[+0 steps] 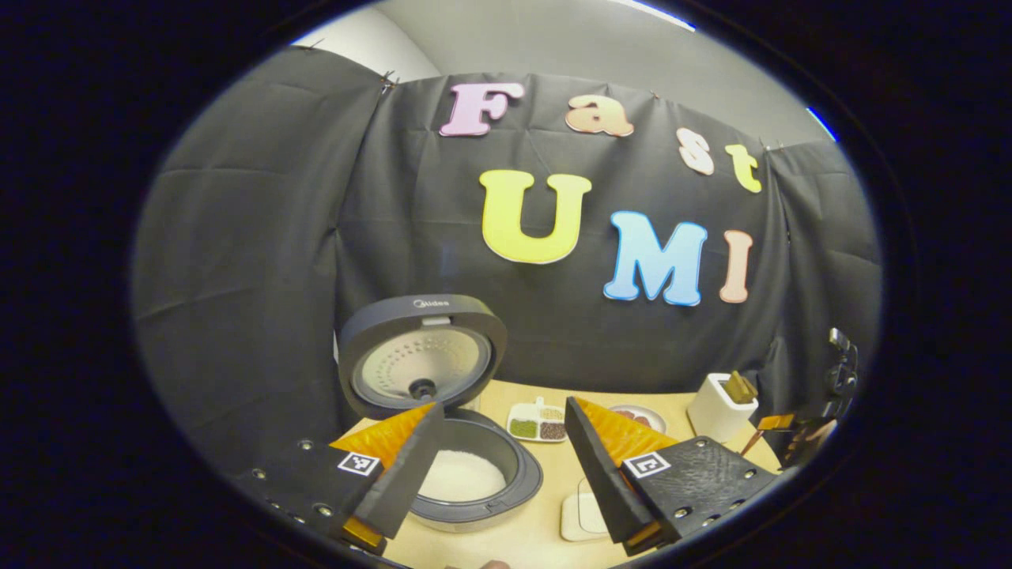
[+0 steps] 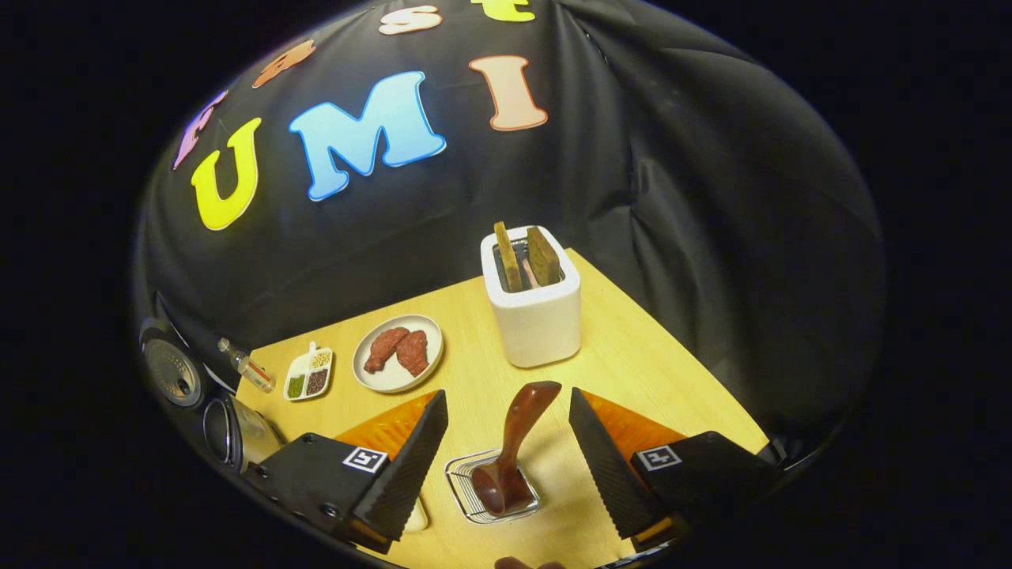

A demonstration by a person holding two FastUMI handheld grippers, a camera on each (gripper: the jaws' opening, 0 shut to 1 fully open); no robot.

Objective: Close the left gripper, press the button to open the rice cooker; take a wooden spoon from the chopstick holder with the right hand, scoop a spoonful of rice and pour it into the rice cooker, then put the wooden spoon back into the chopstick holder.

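A: The rice cooker (image 1: pixel 455 442) stands open, lid up, white rice in its pot. The wooden spoon (image 2: pixel 510 450) sits in the wire chopstick holder (image 2: pixel 492 486), bowl down, handle leaning up and away. So which step is this?

B: I can't tell: either the spoon is about to be picked, or it is just back in. The right gripper (image 2: pixel 506 450) hangs over it with its fingers spread wide, one on each side of the handle, neither touching.

A: If it's the pick?

B: Lower along the handle, centre it between the pads, close on the middle of the handle, then lift straight up so the holder doesn't drag along the table (image 2: pixel 632 356).

A: And the left gripper (image 1: pixel 502 466)?

B: Open too, holding nothing, hovering near the cooker's rim.

A: What's hard to see?

B: The cooker's button; the holder's near edge, cut off low in the right gripper view; and how deep the spoon sits. A pale pad (image 1: pixel 583 518) lies partly behind a finger.
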